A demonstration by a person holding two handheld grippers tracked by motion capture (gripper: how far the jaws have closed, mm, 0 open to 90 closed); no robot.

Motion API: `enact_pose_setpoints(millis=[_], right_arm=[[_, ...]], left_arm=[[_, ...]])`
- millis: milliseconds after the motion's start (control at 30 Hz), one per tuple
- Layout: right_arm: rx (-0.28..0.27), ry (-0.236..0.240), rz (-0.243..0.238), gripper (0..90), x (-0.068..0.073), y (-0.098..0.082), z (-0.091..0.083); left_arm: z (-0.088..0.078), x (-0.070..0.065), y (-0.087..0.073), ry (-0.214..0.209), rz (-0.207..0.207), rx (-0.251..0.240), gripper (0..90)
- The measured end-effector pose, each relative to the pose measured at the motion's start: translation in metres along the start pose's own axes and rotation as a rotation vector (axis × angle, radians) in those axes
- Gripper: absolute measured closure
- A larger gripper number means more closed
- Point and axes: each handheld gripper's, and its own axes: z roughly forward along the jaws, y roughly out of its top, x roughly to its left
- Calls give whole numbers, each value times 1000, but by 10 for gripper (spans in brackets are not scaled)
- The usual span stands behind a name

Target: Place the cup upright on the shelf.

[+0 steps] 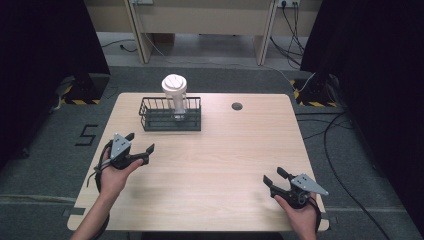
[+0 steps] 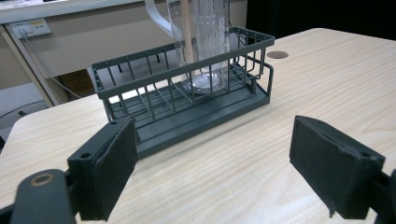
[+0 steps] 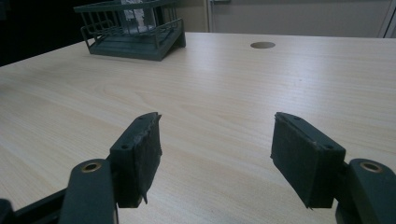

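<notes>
In the high view, a light wooden table (image 1: 215, 170) carries a dark wire basket (image 1: 171, 114) near its far edge, left of centre. A tall clear tumbler (image 1: 175, 97) with a white lid stands upright inside the basket, toward its right half. A small round grommet hole (image 1: 237, 106) sits in the tabletop to the right of the basket, apart from it. The left gripper (image 1: 141, 144) is held in a hand over the left side of the table, nearer the person than the basket, its jaws spread wide and empty. The right gripper (image 1: 273, 177) is held over the near right corner, well apart from the basket, jaws likewise wide apart with nothing between them.

In the left gripper view, the two black padded jaws stand far apart at the bottom with bare wood between them. The basket (image 2: 187, 100) lies just ahead, at an angle, and the tumbler's (image 2: 205, 42) clear ribbed body rises from its floor toward the right end; the top is cut off by the frame. The grommet hole (image 2: 277, 54) shows beyond.

In the right gripper view, the jaws are equally wide open above empty tabletop. The basket (image 3: 135, 35) sits far off at upper left, with the tumbler's (image 3: 137, 18) base visible inside, and the grommet hole (image 3: 262, 45) lies farther right.
</notes>
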Motion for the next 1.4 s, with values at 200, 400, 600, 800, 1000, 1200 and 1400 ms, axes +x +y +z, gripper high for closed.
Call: enact_pose_setpoints(millis=[200, 400, 600, 800, 1000, 1200, 1400], right_arm=[[0, -1, 1, 338, 0, 0, 0], [-1, -2, 1, 337, 0, 0, 0], [0, -3, 4, 338, 0, 0, 0], [-2, -5, 5, 337, 0, 0, 0], [-1, -7, 1, 337, 1, 0, 0], [-2, -11, -9, 338, 0, 0, 0], [-3, -9, 0, 337, 1, 0, 0]], left_arm=[[-11, 0, -6, 2, -14, -5, 148], [-21, 0, -12, 9, -11, -1, 149], [-31, 1, -21, 15, -19, 7, 149], [-40, 1, -31, 23, -29, 17, 149], [-49, 5, -40, 35, -36, 32, 149], [-53, 7, -48, 41, -49, 36, 149], [-58, 11, -59, 53, -65, 52, 149]])
